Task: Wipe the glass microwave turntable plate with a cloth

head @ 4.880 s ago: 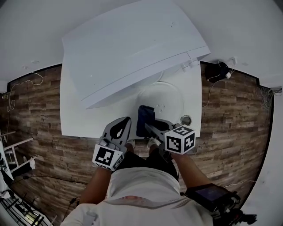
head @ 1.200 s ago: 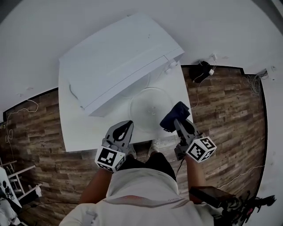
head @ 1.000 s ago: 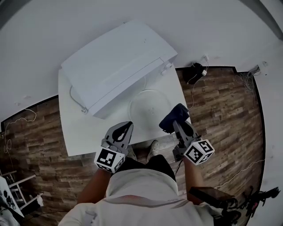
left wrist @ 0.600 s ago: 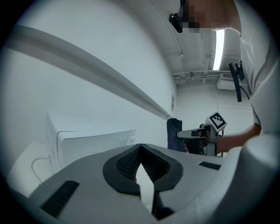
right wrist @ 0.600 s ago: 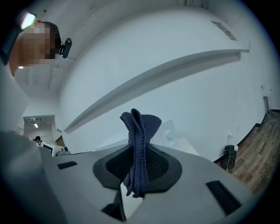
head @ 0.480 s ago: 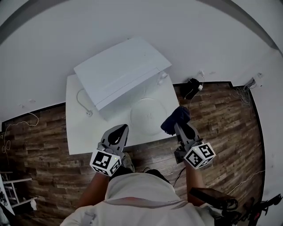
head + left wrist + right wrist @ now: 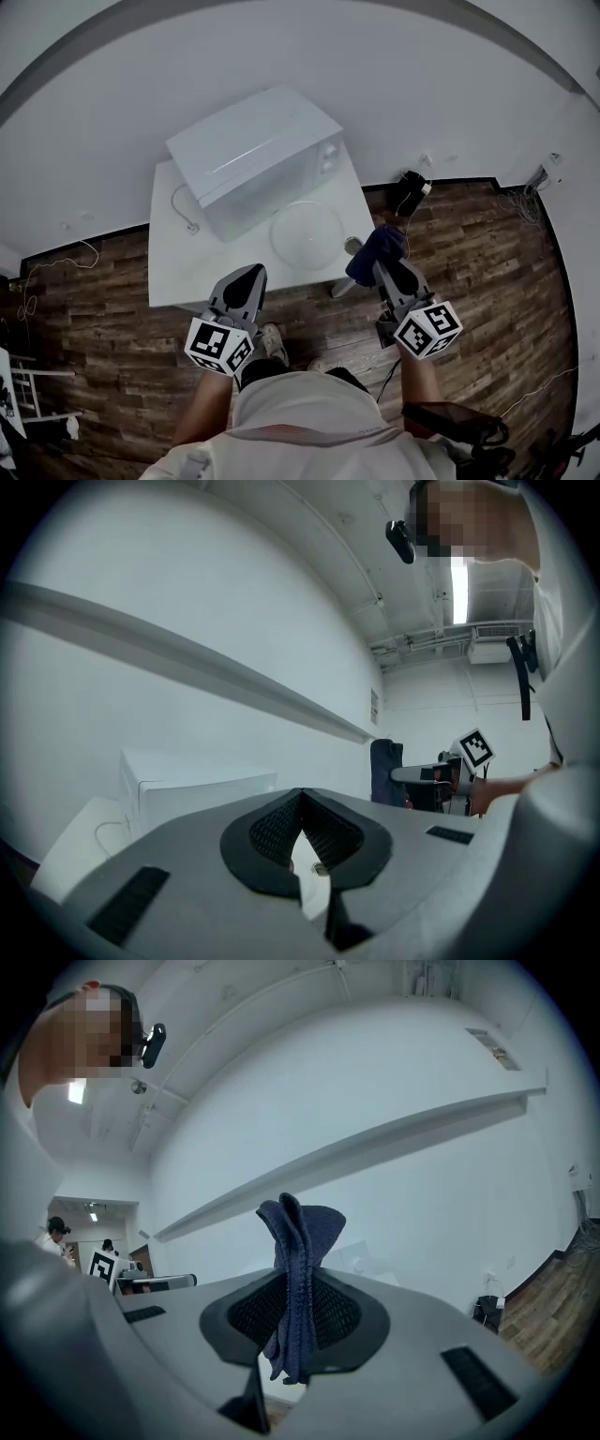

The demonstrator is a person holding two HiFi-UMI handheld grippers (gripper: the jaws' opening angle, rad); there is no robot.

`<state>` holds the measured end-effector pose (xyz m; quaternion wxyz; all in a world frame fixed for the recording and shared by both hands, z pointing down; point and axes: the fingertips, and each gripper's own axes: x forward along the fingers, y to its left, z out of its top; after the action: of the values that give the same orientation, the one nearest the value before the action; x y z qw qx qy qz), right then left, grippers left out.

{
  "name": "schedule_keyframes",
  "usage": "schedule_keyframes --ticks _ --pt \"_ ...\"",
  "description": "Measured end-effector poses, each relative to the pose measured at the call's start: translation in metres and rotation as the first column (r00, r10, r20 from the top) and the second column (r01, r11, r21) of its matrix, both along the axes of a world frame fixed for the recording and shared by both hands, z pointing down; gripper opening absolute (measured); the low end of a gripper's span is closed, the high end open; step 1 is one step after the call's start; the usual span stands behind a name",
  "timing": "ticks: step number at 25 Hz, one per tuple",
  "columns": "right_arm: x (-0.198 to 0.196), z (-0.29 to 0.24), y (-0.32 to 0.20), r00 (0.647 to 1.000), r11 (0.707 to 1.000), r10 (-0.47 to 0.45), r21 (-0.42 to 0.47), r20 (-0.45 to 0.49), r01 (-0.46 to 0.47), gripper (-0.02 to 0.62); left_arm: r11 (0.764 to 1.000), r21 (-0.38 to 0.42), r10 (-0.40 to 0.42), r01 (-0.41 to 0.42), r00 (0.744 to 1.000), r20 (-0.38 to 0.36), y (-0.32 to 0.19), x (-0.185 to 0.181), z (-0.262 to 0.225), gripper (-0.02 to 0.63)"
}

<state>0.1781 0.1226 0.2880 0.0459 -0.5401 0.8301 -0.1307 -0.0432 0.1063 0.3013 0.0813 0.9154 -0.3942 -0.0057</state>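
Note:
The clear glass turntable plate (image 7: 307, 233) lies flat on the white table (image 7: 183, 267), in front of the microwave (image 7: 258, 157). My right gripper (image 7: 382, 268) is shut on a dark blue cloth (image 7: 377, 251), held in the air off the table's right front corner and apart from the plate. In the right gripper view the cloth (image 7: 296, 1283) stands bunched between the pads (image 7: 342, 1314). My left gripper (image 7: 243, 283) hangs just off the table's front edge, its jaws together with nothing in them; the left gripper view shows its pads (image 7: 267, 832) meeting at the tip.
A small round metal thing (image 7: 352, 246) rests beside the plate's right edge. A white cord (image 7: 181, 212) lies left of the microwave. A black object with a cable (image 7: 407, 195) sits on the wooden floor (image 7: 487, 272) by the wall. My feet (image 7: 273, 344) are below the table's edge.
The view has pulled back from the table, so table and microwave look smaller and farther. Both grippers now hang off the table's front edge. Five seconds ago the cloth was down at the plate.

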Motion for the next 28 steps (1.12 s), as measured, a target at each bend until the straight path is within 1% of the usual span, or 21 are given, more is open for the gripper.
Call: schedule_keyframes --ticks 5,10,15,19,24,28 --pt "0.009 -0.006 0.032 1.000 1.000 -0.018 0.013 -0.006 0.018 0.066 0.999 0.008 -0.045 0.045 0.999 -0.007 0.035 -0.001 -0.009 0.009" --pt "0.007 -0.001 0.053 1.000 1.000 -0.028 0.011 -0.011 0.029 0.066 0.999 0.003 -0.043 0.043 0.999 -0.004 0.056 0.003 -0.008 0.009" --pt "0.004 -0.013 0.063 1.000 0.999 -0.014 0.039 -0.025 0.015 0.066 0.999 0.033 -0.030 0.031 0.999 -0.012 0.058 -0.002 -0.020 0.009" --pt "-0.008 -0.022 0.062 0.999 0.999 -0.006 0.049 -0.041 0.008 0.066 0.998 0.061 -0.027 0.027 1.000 -0.005 0.055 -0.014 -0.032 0.009" --pt "-0.031 -0.024 0.058 0.999 0.999 -0.018 0.047 -0.035 0.019 0.066 0.998 0.052 -0.025 0.025 1.000 0.001 0.056 -0.031 -0.030 0.009" --pt "-0.041 -0.023 0.059 0.999 0.999 -0.016 0.044 -0.044 0.018 0.066 0.997 0.069 -0.014 0.014 1.000 0.005 0.059 -0.038 -0.032 0.009"
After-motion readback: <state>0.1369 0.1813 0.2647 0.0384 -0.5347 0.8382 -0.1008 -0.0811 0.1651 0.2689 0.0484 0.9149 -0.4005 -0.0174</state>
